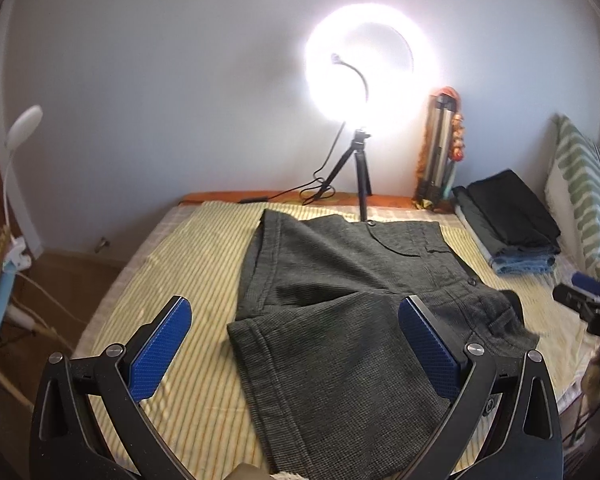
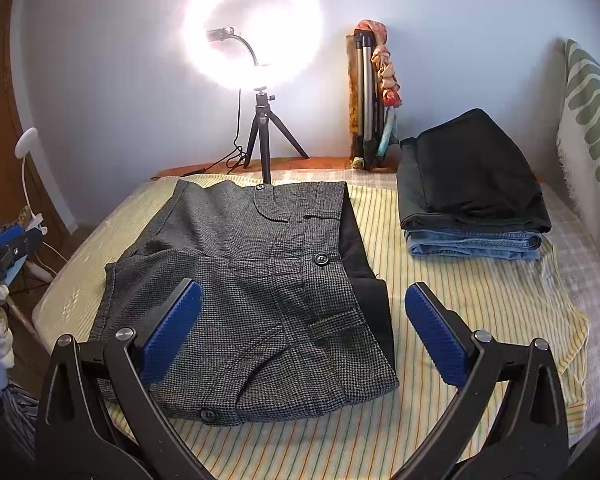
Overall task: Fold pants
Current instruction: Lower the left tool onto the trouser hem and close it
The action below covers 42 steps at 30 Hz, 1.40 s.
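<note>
- Pants (image 2: 256, 280) lie partly folded mid-bed (image 2: 460, 320), long axis running from the near edge toward the far edge.
- Left gripper (image 1: 296, 344) and right gripper (image 2: 304, 332) hover spread and empty; the right seems nearer the waistband.

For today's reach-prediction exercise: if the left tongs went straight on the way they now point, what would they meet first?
Most likely the grey pants, at the folded leg hem between the open left tongs. Depth is unclear; beyond the pants stands the ring light's tripod.
</note>
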Each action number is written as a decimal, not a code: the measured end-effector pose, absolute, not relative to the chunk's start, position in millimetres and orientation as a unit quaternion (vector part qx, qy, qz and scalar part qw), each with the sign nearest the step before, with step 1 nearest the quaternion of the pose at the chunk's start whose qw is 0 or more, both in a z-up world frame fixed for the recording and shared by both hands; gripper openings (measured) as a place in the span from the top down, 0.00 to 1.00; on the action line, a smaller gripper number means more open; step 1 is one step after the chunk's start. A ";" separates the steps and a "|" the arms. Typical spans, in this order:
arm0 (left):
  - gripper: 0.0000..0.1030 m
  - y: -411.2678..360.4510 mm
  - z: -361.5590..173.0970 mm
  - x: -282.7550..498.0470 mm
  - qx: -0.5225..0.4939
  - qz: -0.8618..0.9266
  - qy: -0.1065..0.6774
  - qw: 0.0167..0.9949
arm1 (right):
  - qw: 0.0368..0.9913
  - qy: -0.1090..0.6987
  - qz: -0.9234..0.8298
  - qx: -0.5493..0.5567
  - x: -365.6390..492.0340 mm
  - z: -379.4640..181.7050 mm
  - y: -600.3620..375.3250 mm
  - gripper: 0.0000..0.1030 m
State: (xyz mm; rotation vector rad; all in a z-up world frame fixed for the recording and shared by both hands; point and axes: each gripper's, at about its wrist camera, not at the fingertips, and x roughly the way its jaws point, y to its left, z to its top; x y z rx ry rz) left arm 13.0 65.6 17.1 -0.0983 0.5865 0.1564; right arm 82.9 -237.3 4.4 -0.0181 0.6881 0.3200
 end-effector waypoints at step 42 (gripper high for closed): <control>0.60 185.4 -102.0 235.7 -0.193 -0.028 0.478 0.856 | 0.865 0.461 0.191 0.058 377.0 -42.3 -212.5 0.01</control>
